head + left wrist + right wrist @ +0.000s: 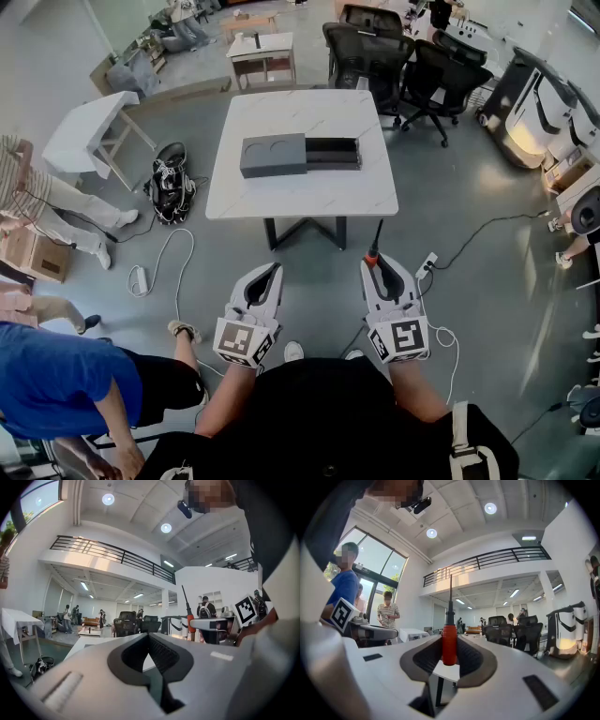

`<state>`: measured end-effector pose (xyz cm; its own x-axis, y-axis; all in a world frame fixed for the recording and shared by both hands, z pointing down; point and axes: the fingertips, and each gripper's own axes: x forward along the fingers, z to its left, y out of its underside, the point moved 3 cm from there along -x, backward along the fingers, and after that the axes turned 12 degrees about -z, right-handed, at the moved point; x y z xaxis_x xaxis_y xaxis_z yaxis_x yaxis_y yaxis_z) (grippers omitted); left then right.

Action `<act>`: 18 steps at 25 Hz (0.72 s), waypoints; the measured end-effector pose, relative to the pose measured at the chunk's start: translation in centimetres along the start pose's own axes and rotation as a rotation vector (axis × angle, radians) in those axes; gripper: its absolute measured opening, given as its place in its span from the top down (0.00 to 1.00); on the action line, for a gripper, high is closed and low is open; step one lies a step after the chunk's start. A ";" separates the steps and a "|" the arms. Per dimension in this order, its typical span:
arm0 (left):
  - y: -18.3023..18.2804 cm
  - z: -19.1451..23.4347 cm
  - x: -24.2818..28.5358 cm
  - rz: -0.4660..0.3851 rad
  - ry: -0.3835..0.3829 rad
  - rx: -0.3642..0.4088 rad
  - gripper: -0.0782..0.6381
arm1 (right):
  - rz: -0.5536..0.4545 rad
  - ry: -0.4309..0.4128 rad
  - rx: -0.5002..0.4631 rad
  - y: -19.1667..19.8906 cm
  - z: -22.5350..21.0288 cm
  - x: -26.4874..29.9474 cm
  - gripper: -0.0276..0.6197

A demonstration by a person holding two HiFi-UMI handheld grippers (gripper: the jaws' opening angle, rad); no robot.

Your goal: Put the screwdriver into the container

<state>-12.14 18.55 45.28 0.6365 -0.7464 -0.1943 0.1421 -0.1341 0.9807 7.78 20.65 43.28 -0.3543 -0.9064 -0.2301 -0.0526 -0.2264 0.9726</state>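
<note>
My right claw pinches the screwdriver by its red handle, low in the middle of the head view. The thin dark end sticks out past the tips (it points up the frame). The container, a long dark grey box, sits on the white table in the upper middle, well apart from the screwdriver. My left claw is just left of the right one, its tips pressed together on nothing.
</note>
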 end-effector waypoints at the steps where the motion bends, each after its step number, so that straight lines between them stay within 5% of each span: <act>1: 0.0 0.2 -0.1 -0.001 0.000 -0.001 0.88 | 0.000 0.000 -0.001 0.0 0.2 0.1 0.81; 18: -0.4 6.2 -0.9 -0.049 -0.005 0.002 0.88 | -0.014 0.021 0.017 0.7 3.1 4.9 0.81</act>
<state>-17.51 15.25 45.22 0.6248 -0.7422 -0.2424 0.1721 -0.1719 0.9700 3.15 17.19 42.90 -0.3336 -0.9105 -0.2445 -0.0737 -0.2333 0.9696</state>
